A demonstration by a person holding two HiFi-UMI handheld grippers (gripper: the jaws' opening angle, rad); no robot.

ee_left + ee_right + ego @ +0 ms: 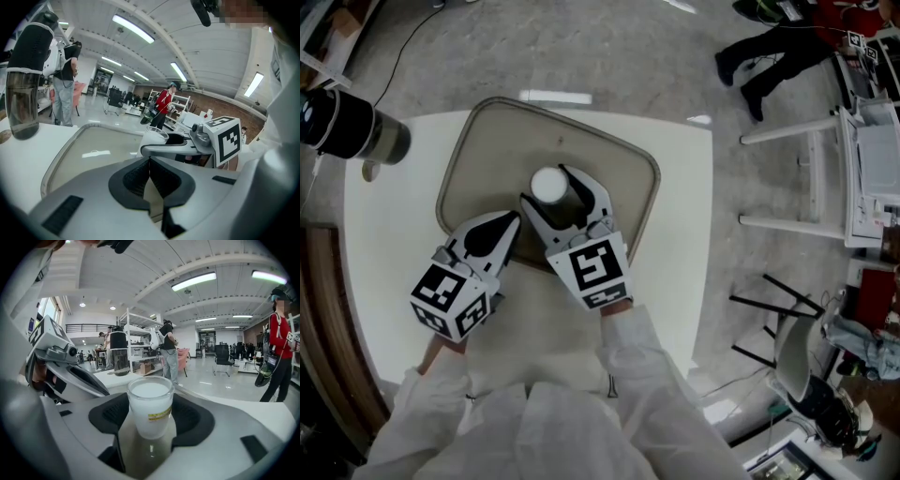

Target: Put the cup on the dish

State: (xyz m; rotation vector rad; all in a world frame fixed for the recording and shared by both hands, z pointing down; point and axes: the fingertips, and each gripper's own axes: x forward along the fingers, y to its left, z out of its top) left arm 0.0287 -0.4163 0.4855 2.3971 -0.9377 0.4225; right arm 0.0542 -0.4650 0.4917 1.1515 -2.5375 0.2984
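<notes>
I observed the right gripper fingers clamped on the cup, standing on the dish. The left gripper fingers were closed, empty.

- The floor is grey, mottled concrete; in the head view a pale light reflection lies on it at top centre.
- A black cable trails over it at upper left.
- A white table fills the middle of the head view.
- A white metal frame stands at the right edge, black legs below it.
- The ceiling is white and arched, crossed by ribs.
- Long strip lights run along it.
- A brick wall shows at right in the left gripper view.
- White shelving stands left of centre in the right gripper view, a bright window further left.
- A black office chair sits on the glossy floor at right.
</notes>
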